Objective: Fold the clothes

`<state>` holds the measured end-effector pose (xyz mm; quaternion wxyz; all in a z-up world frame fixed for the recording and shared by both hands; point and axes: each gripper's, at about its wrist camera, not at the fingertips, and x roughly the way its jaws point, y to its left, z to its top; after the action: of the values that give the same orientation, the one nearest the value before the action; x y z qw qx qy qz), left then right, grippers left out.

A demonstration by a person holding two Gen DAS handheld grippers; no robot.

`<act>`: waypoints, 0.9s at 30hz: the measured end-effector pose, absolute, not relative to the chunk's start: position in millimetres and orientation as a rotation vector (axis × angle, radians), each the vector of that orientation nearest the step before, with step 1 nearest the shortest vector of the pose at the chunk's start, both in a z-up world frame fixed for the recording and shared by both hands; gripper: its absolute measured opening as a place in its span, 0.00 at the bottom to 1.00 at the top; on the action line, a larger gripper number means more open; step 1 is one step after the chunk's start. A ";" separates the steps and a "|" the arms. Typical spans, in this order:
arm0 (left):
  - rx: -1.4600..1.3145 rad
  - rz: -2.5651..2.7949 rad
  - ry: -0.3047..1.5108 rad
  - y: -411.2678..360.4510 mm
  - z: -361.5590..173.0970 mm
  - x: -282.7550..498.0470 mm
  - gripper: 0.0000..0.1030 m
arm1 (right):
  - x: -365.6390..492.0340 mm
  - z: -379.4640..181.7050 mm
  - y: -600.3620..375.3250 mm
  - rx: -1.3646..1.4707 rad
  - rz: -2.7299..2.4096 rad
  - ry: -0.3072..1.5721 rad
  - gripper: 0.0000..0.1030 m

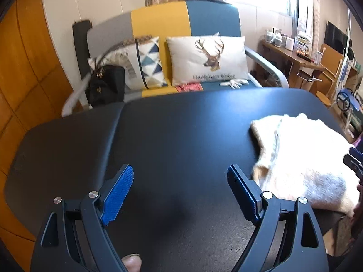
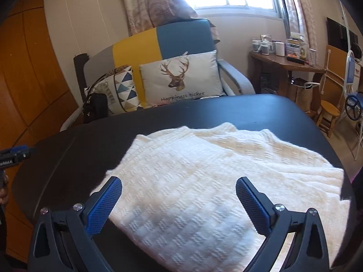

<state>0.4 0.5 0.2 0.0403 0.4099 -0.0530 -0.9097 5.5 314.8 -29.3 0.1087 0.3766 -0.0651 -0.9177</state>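
A cream knitted sweater [image 2: 204,176] lies folded on the black table [image 2: 68,158]. My right gripper [image 2: 179,188] is open and empty just above the sweater's near part, its blue pads wide apart. In the left wrist view the sweater [image 1: 301,158] lies at the right side of the table [image 1: 158,136]. My left gripper [image 1: 180,176] is open and empty over bare table, left of the sweater. The right gripper's tip [image 1: 354,161] shows at the right edge of that view, and the left gripper [image 2: 13,155] shows at the right wrist view's left edge.
A grey, yellow and blue sofa [image 1: 186,22] with a deer cushion [image 1: 208,61] and a black bag [image 1: 106,86] stands behind the table. A wooden desk [image 2: 292,65] with jars and a stool [image 2: 329,111] stand at the right. Wooden cabinets [image 1: 22,68] line the left.
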 end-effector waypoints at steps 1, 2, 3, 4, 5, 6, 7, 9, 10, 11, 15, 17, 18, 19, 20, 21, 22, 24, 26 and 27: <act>1.254 -2.790 -0.134 2.1 0.7 1.0 0.85 | 6.4 -30.0 316.8 1.108 -2.690 -0.225 1.00; 1.254 -2.792 -0.107 4.8 1.2 1.7 0.85 | 7.3 -30.8 318.9 1.108 -2.682 -0.258 1.00; 1.255 -2.792 -0.083 9.2 1.9 2.5 0.85 | 8.2 -31.5 320.9 1.107 -2.672 -0.291 1.00; 1.251 -2.791 -0.063 15.1 2.9 3.2 0.85 | 9.1 -32.3 322.9 1.107 -2.663 -0.324 1.00; 1.244 -2.790 -0.043 20.0 1.7 6.1 0.85 | 10.0 -33.0 324.9 1.106 -2.653 -0.356 1.00; 1.243 -2.790 -0.015 20.4 -2.8 11.7 0.85 | 10.9 -33.8 326.9 1.106 -2.643 -0.389 1.00; 1.247 -2.793 0.015 19.8 -5.5 16.8 0.85 | 11.9 -34.5 328.9 1.105 -2.632 -0.421 1.00; 1.313 -2.808 0.076 13.1 -15.0 27.4 0.85 | 13.7 -36.0 332.9 1.103 -2.610 -0.486 1.00; 1.357 -2.815 0.107 9.3 -21.6 33.1 0.85 | 14.6 -36.8 334.9 1.102 -2.599 -0.517 1.00; 1.401 -2.824 0.141 3.8 -29.0 36.0 0.85 | 15.5 -37.5 336.9 1.100 -2.587 -0.549 1.00; 1.606 -2.849 0.285 -7.1 -49.9 39.9 0.85 | 19.2 -40.5 344.9 1.093 -2.537 -0.675 1.00; 1.675 -2.855 0.392 -7.8 -52.1 43.3 0.85 | 24.2 -39.5 359.9 1.077 -2.543 -0.753 1.00; 1.699 -2.862 0.436 -8.0 -52.6 46.4 0.85 | 28.6 -37.6 373.7 1.062 -2.563 -0.802 1.00; 1.716 -2.872 0.463 -7.0 -53.1 50.5 0.85 | 33.0 -35.7 387.5 1.046 -2.582 -0.851 1.00; 1.725 -2.878 0.484 -7.0 -52.3 52.9 0.85 | 35.9 -29.2 399.8 1.066 -2.638 -0.832 1.00; 1.724 -2.877 0.498 -8.3 -50.0 53.4 0.85 | 37.5 -25.6 407.2 1.092 -2.691 -0.786 1.00; 1.723 -2.876 0.512 -9.6 -47.6 53.8 0.85 | 38.3 -24.5 414.5 1.124 -2.728 -0.747 1.00; 1.713 -2.874 0.540 -13.7 -42.1 54.7 0.85 | 38.2 -24.3 432.5 1.177 -2.783 -0.718 1.00; 1.704 -2.850 0.618 -27.8 -34.4 53.9 0.85 | 38.7 -29.0 462.0 1.196 -2.798 -0.803 1.00; 1.705 -2.831 0.674 -36.0 -31.7 51.5 0.85 | 40.0 -32.8 477.6 1.188 -2.804 -0.886 1.00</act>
<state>51.5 -36.0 -31.7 -0.1152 0.5023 0.1985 -0.8337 40.0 477.6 -32.8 -0.0150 0.3747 -0.2793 -0.8839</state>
